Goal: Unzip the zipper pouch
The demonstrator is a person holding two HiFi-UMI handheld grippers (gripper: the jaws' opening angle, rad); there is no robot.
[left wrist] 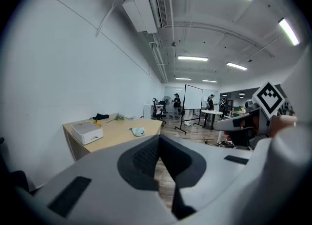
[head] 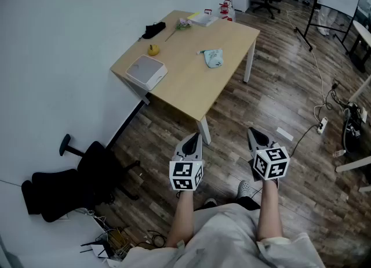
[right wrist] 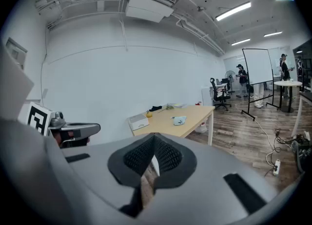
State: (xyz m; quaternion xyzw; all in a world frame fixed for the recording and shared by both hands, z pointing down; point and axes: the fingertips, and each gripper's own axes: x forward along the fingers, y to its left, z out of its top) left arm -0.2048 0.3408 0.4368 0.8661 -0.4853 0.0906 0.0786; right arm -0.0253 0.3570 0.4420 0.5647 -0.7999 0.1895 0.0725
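Pale wood made up the table (head: 191,90) in our head view. The light blue zipper pouch (head: 213,58) lay flat on it toward its right side, well apart from both tools. Our left gripper (head: 193,137) and right gripper (head: 253,131) hung over the floorboards short of the table. In the left gripper view, we saw its jaws clenched together on nothing, the pouch far ahead. In the right gripper view, its jaws were likewise pressed together and empty, with the pouch on the tabletop beyond.
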